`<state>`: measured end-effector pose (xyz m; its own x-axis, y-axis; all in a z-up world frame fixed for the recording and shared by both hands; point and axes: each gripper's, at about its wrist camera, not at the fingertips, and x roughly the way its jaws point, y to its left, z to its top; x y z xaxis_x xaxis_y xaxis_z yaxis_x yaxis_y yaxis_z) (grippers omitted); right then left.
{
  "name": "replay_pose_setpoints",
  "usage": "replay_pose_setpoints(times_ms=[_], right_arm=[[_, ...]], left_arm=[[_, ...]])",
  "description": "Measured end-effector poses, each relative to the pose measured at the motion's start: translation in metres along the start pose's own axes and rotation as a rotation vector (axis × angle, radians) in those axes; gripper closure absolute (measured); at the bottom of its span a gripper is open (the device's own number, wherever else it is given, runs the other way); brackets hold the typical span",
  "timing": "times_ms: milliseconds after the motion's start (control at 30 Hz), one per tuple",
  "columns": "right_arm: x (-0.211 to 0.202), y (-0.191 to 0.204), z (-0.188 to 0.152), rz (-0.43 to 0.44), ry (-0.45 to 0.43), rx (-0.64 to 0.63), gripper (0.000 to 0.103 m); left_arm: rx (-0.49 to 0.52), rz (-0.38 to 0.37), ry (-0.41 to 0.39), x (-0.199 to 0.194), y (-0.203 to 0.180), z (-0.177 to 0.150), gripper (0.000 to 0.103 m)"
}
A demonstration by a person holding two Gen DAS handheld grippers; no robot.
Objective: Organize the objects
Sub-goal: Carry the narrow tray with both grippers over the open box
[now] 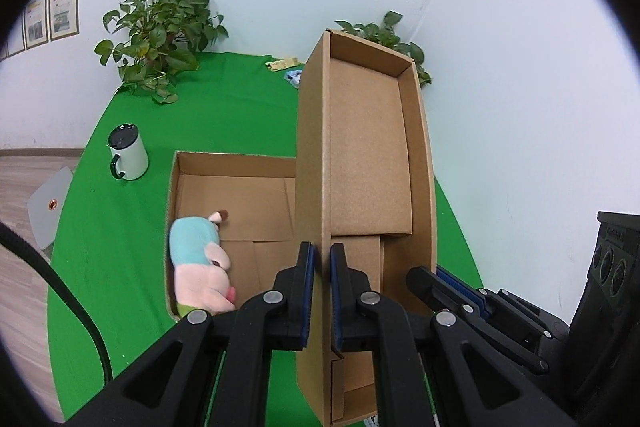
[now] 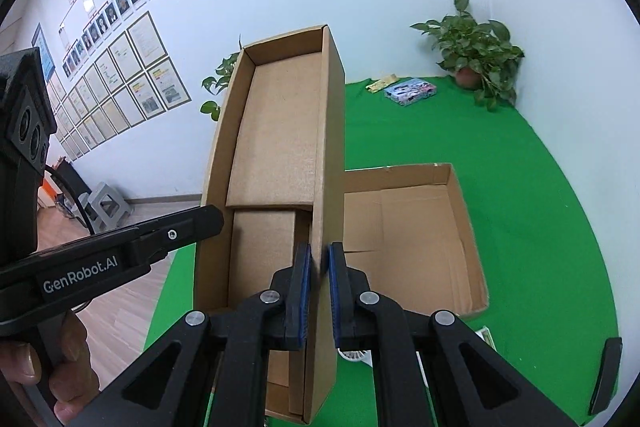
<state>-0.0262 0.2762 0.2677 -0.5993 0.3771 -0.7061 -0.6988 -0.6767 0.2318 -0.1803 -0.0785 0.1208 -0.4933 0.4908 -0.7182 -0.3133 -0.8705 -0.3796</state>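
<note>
- The left gripper [image 1: 320,267] has its fingers [image 1: 305,287] pinched tight on one long side wall of a shallow cardboard lid [image 1: 360,147], at the lower centre of the left wrist view.
- The right gripper [image 2: 319,267] has its fingers [image 2: 301,287] clamped on the opposite long wall of the same lid [image 2: 276,131], at the lower centre of its own view.
- The lid is held up off the green tabletop [image 1: 120,247], its hollow side facing the cameras, and runs from the bottom edge up to mid-frame.
- Behind it, an open cardboard box [image 1: 236,199] sits on the tabletop, left of the lid in the left wrist view and right of it [image 2: 420,227] in the right wrist view.
- A plush toy [image 1: 200,263] in pale blue and pink lies inside the box against its left wall.
- A white mug [image 1: 128,157] with a dark lid stands on the tabletop at mid-left, apart from the box.
- Potted plants [image 1: 160,35] stand at the far edge; a colourful small packet [image 2: 410,91] lies near one [image 2: 476,51] at the upper right.
</note>
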Motion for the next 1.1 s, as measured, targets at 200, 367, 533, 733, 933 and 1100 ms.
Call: replay_pose_setpoints(times_ms=[200,367,533,733,933,1100], right_arm=[[0.049,0.007,0.031,0.000,0.035,-0.007,0.097],[0.105,-0.006,0.056,-0.001,0.079,0.007,0.097],[0.172,-0.029,0.068,0.005,0.142,0.037,0.097],[0.262,-0.060,0.056,0.001,0.245,0.078,0.097],[0.341,-0.083,0.013,0.009,0.330,0.102,0.097],[0.387,-0.090,-0.020,0.020,0.381,0.128,0.096]], left_arm=[[-0.038,0.007,0.031,0.035,0.024,0.029,0.096],[-0.052,0.028,0.066,0.077,0.037,0.047,0.096],[-0.054,0.044,0.127,0.126,0.051,0.054,0.096],[-0.069,0.059,0.247,0.195,0.076,0.041,0.096],[-0.059,0.100,0.352,0.248,0.100,0.011,0.096],[-0.061,0.136,0.419,0.274,0.113,-0.012,0.096]])
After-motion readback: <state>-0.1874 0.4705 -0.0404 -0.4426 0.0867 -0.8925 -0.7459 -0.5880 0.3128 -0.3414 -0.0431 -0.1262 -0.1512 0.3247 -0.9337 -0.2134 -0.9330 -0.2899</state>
